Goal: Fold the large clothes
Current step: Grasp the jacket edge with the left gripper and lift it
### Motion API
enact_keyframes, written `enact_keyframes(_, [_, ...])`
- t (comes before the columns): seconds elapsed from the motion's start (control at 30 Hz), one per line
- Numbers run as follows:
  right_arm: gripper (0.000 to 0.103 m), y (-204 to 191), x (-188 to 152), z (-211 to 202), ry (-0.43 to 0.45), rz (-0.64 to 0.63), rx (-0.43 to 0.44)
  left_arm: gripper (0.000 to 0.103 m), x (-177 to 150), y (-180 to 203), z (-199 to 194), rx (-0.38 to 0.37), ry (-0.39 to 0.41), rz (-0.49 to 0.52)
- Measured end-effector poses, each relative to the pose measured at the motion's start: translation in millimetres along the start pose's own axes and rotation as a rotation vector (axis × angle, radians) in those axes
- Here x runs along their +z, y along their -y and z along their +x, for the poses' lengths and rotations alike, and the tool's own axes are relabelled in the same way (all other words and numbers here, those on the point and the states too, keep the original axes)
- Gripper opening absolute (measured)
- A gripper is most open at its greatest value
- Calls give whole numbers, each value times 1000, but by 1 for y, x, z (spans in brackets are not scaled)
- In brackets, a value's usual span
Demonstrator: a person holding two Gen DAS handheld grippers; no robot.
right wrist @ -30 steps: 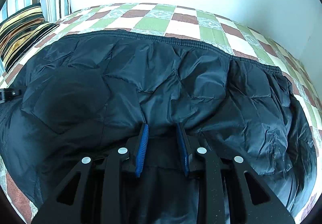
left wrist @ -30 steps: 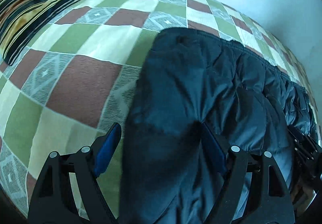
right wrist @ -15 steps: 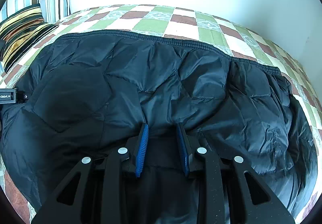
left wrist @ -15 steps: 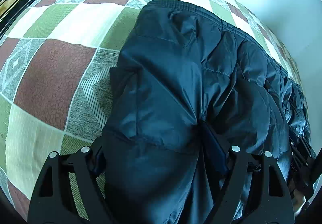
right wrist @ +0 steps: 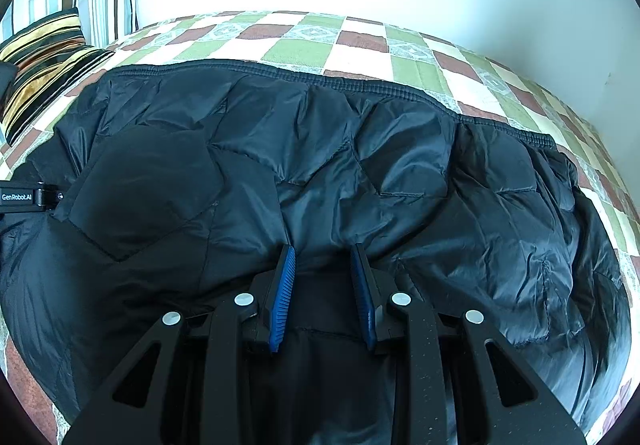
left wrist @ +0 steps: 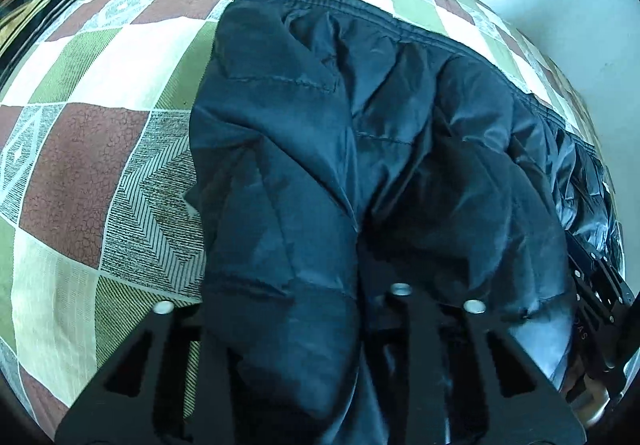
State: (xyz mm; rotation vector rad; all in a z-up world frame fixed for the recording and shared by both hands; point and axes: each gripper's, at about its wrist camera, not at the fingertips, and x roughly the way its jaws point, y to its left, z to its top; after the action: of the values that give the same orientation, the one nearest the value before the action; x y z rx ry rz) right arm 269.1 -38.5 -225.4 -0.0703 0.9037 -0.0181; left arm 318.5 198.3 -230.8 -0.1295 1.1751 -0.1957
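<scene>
The jacket [right wrist: 360, 181] is dark navy, almost black, quilted in stitched panels. The bed cover [left wrist: 100, 149] is checked in green, brown, cream and grey-lined squares. The pillow [right wrist: 48, 57] has black, gold and cream stripes. The finger pads [right wrist: 282, 301] are blue on black frames.

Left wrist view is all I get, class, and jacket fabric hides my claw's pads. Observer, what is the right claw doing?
Observer: The right claw grips a fold of the black jacket at its near edge, blue pads showing on either side.
Operator: And the jacket's right end? It is squeezed at my frame's edge.
Observer: It lies spread on the checked bedspread, not folded over.
</scene>
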Motion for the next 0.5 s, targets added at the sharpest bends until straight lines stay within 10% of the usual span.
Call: enact_keyframes(0.5, [29,-4,0,1,5,0,-13,14,8,72,-102,-40,205,109])
